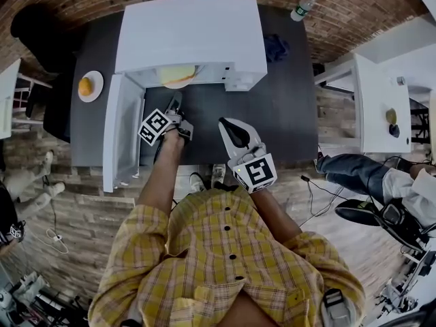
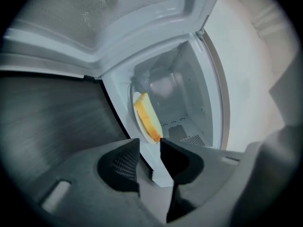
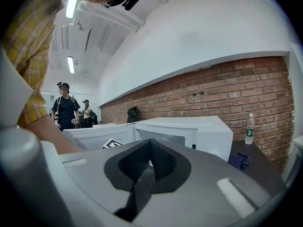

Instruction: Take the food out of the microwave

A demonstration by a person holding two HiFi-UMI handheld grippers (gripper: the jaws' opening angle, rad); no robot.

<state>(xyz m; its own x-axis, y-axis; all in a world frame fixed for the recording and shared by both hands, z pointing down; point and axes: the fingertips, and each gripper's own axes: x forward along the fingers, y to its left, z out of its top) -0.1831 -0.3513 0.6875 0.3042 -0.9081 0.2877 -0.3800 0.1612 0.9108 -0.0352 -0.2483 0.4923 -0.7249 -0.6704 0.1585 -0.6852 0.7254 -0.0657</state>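
A white microwave stands on the dark table with its door swung open to the left. Inside, a pale plate carries yellow food. My left gripper hovers over the table just in front of the open cavity, pointing into it. In the left gripper view the picture is rolled sideways: the food lies just beyond the left gripper, whose jaws stand apart with nothing between them. My right gripper hangs shut and empty near the table's front edge; the right gripper faces the microwave.
A small plate with an orange sits left of the open door. A blue cloth and a water bottle are at the table's back right. A white table and a seated person are to the right.
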